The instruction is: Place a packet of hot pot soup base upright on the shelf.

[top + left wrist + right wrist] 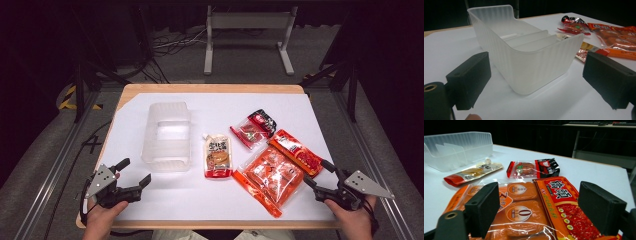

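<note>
I count one clear bin (166,136) and four packets — a pouch (218,156), a small dark-ended packet (253,128), a big orange pack (268,178) and a red pack (296,151). My left claw (134,173) gapes wide and empty, just short of the bin's near wall. My right claw (319,173), equally wide, sits by the orange pack's near-right edge. Bare white sheet (170,197) lies between my hands.

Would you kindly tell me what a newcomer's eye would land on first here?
Probably the bright orange snack packets clustered at the right of the white table, with a spouted sauce pouch beside them. Next, the frosted plastic bin at centre-left. Both grippers, left and right, wait near the front edge, jaws open.
</note>
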The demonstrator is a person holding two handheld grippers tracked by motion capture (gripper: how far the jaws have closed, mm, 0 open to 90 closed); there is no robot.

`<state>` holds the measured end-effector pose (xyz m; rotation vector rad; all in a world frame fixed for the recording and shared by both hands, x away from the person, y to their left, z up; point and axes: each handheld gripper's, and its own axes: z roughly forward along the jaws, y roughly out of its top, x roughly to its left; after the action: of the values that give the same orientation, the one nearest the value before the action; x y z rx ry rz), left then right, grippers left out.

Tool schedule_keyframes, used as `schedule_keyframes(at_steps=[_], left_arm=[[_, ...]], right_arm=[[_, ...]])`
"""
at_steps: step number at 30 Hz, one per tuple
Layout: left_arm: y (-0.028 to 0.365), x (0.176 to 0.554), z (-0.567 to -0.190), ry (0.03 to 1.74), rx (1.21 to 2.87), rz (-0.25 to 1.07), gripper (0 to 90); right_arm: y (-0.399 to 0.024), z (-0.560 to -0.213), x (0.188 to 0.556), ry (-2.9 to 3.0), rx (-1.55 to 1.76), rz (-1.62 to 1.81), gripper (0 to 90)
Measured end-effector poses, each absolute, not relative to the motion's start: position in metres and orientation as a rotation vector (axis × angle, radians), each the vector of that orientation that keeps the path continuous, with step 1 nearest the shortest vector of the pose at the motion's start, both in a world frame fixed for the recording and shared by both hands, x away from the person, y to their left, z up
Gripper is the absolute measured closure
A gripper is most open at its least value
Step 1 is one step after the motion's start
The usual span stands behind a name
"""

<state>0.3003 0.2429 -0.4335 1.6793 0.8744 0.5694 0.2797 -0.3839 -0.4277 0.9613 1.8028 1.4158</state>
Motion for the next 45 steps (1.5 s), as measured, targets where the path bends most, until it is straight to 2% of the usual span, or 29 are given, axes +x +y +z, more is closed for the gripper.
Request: schedule_keyframes(at_steps=[20,22,28,34,36,42,45], left_arm=[[0.238,0.3,-0.432,0.891,1.711,0.578,10.1],[0.237,0.3,-0.433,0.889,1.719,0.579,10.1],[0.238,0.3,-0.433,0.892,1.719,0.583,10.2],[0.237,0.3,-0.433,0.895,1.72,0.577,10.2],[0.237,0.301,-0.433,0.897,1.73,0.57,10.2],[0.237,0.301,-0.433,0.906,1.729,0.566,10.1],[0.238,0.301,-0.433,0.904,1.727,0.568,10.2]], right_arm=[[-0.377,-0.409,0.298,1.757,0.905,1.386,18.6],[-0.378,-0.407,0.303,1.77,0.926,1.397,22.1],[-0.378,-0.404,0.324,1.776,0.971,1.376,16.3],[-0.384,-0.402,0.336,1.768,1.003,1.41,16.3],[-0.385,-0.401,0.337,1.758,1.0,1.421,19.2],[-0.388,-0.398,0.341,1.753,1.007,1.411,20.9],[-0.392,-0.399,0.346,1.775,1.015,1.417,35.8]])
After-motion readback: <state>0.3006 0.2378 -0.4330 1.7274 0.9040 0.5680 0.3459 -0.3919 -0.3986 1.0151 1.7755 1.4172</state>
